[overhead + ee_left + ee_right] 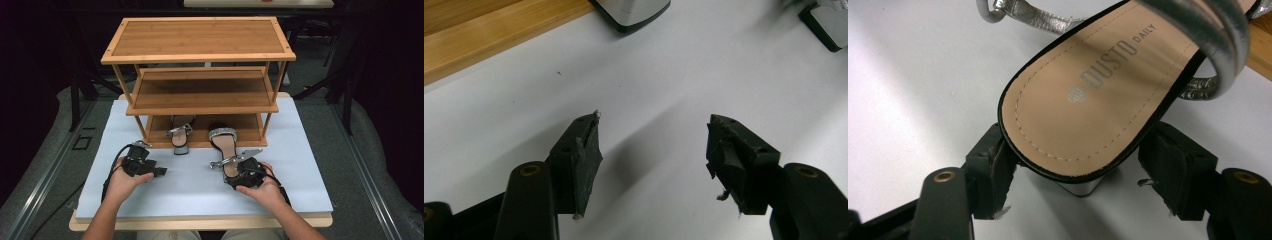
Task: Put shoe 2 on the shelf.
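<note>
Heel end of a sandal (1083, 95) is bracketed by the right gripper (1080, 170); both jaws are set against the sole edge, one each side, so it reads as clamped on the heel, though firmness can't be confirmed. In the high view this sandal (225, 145) lies on the white table (300, 150), toe just on the bottom shelf of the wooden rack (200, 60), heel toward the person. A second sandal (181, 134) is already seated on that bottom shelf, heel hanging off the front edge. Left gripper (654, 150) hovers over bare table, jaws apart, nothing held.

Step judged: storing the second sandal beside the first. Next move likely needs a forward push or lift-and-slide, kept straight to clear the rack post.
</note>
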Motion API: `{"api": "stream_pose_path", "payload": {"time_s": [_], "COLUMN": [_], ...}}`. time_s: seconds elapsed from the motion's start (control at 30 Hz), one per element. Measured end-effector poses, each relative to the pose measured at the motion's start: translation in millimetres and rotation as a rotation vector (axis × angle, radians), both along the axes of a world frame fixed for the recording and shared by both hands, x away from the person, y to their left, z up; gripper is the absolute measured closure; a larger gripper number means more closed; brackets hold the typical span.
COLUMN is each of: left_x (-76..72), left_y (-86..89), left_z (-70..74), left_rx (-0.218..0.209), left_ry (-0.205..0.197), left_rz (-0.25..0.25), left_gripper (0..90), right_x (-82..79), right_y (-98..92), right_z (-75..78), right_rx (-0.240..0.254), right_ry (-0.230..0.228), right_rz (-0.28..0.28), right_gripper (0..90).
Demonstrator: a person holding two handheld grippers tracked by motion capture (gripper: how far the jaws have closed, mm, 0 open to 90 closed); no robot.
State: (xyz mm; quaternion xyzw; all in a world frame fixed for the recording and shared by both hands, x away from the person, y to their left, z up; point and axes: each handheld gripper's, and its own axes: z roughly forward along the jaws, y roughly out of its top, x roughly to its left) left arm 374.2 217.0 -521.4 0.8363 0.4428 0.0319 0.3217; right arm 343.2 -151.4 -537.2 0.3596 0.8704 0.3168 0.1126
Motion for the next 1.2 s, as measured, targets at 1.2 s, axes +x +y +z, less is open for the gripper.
{"api": "stream_pose_path", "payload": {"time_s": [1.2], "left_x": [58.0], "left_y": [-50.2], "left_z": [-1.7], "left_rx": [0.017], "left_ry": [-0.118], "left_rz": [0.017], "left_gripper": [34.1], "right_x": [88.2], "right_y": [52.3], "right_z": [15.1], "right_rx": [0.007], "right_ry": [0.023], "right_rz": [-0.063], "right_gripper": [33.1]}}
